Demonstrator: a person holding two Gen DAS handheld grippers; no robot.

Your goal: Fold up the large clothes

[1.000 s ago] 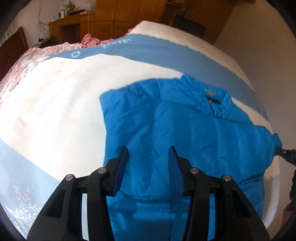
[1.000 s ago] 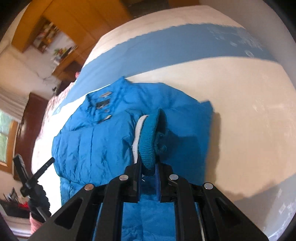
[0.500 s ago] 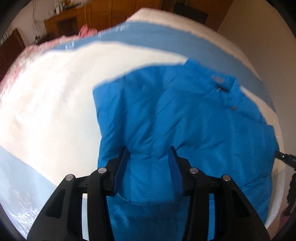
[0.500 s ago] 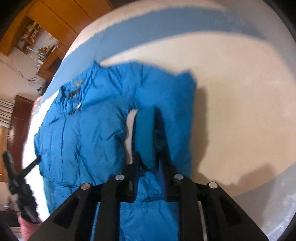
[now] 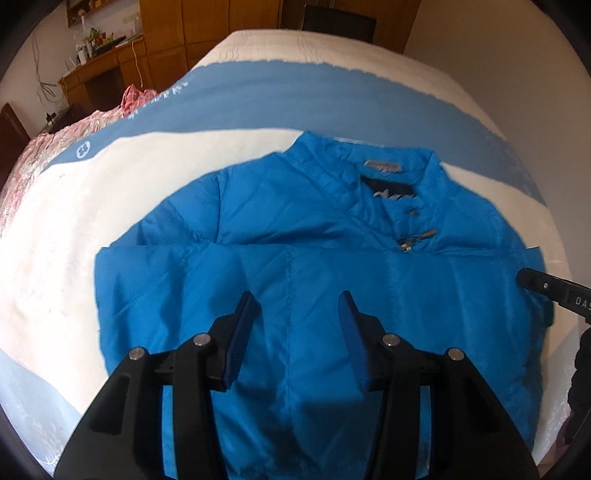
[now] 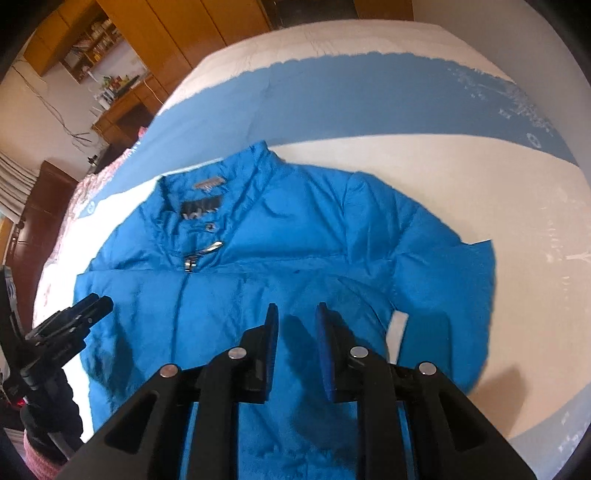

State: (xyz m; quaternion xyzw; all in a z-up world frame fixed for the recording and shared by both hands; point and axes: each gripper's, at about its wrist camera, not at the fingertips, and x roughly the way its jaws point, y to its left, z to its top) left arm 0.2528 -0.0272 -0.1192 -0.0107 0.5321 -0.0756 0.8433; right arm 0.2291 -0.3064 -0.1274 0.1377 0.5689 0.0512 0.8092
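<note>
The right gripper [image 6: 295, 343] is hanging over the lower front of the bright blue padded jacket [image 6: 280, 258], its blue-padded jaws having just been opening and now standing a little apart with nothing between them; beside its right finger the jacket's folded sleeve with a white cuff lining [image 6: 397, 328] is lying loose on the body of the garment. The left gripper [image 5: 295, 339] is hovering over the same jacket [image 5: 314, 266], its jaws spread and pinching nothing, only fabric showing below the gap. The jacket is lying flat, front up, on the bed with the white and blue cover [image 5: 236, 110], collar pointing away from both cameras, with a grey label [image 5: 382, 168] inside the neck and a metal zip pull [image 5: 417, 238] at the chest; both sleeves are folded in across the body. In the right wrist view the left gripper is showing at the left edge [image 6: 79, 314], held in a dark-gloved hand [image 6: 51, 410]. Beyond the bed, a pink floral quilt [image 5: 55, 136] is lying at the far left, and wooden cabinets [image 5: 207, 26] are lining the wall.
</note>
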